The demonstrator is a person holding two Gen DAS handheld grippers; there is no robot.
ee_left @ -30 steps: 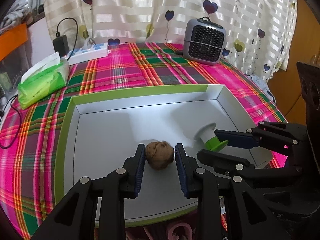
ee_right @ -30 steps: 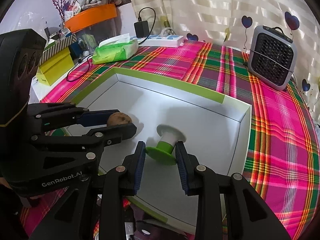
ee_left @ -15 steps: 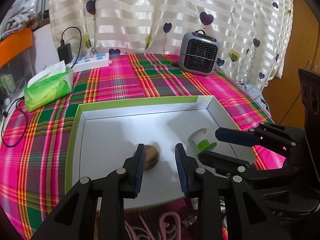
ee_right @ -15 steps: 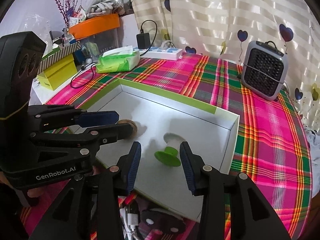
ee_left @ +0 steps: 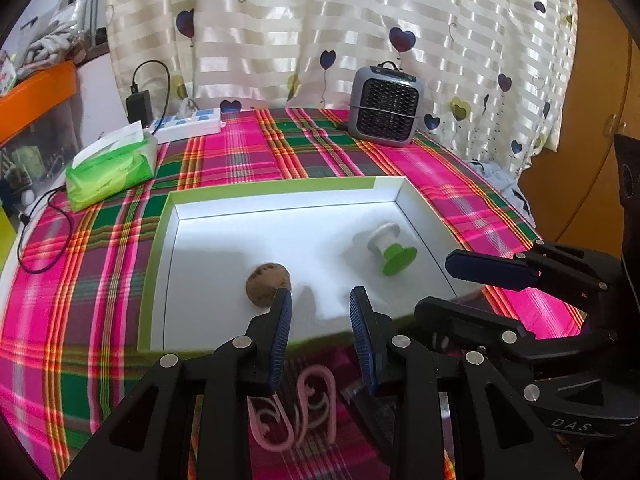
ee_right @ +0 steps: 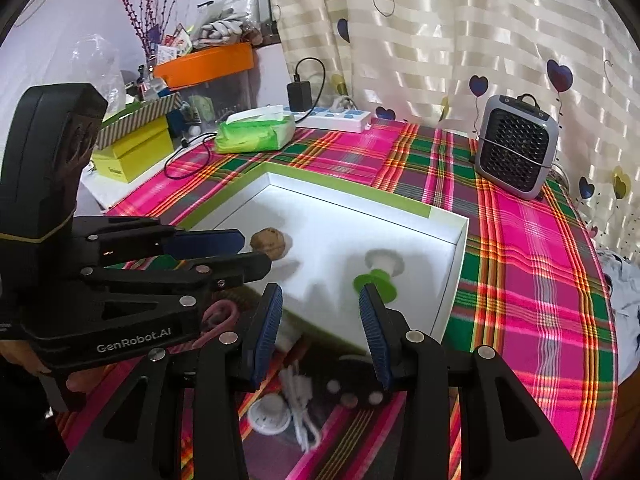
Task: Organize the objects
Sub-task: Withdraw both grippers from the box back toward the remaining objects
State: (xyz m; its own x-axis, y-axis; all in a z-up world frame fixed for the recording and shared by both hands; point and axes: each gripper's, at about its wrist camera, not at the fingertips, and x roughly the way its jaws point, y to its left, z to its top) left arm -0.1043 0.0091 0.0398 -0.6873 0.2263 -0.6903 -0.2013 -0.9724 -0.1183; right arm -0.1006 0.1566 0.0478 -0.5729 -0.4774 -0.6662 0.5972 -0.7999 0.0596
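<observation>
Both claws hang over the near edge of a white tray with a green rim [ee_left: 276, 191], and both grip nothing. From its own camera, the left claw [ee_left: 320, 304] stands with its jaws moderately parted, blue pads facing each other across bare tray floor. Its left fingertip [ee_left: 282, 300] overlaps the near edge of a brown walnut [ee_left: 267, 283] in that view, but whether it touches cannot be told; the right-wrist view shows the walnut [ee_right: 269, 242] lying free on the floor of the tray, just past the tip of the left claw [ee_right: 240, 252].

The right claw [ee_right: 318, 300] is spread wider. A green-and-white spool [ee_right: 378, 272] lies on its side in the tray, its green flange towards the claw and just beyond the right fingertip [ee_right: 368, 300]; the pads are not closed on it. In the left-wrist view the spool [ee_left: 390, 246] rests near the right wall of the tray, well apart from the walnut, with the right claw [ee_left: 452, 284] reaching in from the side, short of it.

The tray sits on a desk covered in a pink and green plaid cloth [ee_left: 248, 156]. Farther back stand a small grey fan heater [ee_left: 385, 107], a green tissue pack [ee_left: 112, 166] and a white power strip [ee_left: 188, 127]. Below the claws, on the cloth in front of the tray, lie a pink curly hanger-like piece [ee_left: 296, 412], a white cable [ee_right: 302, 408], a round white item [ee_right: 269, 414] and a dark object with pale buttons [ee_right: 352, 384].
</observation>
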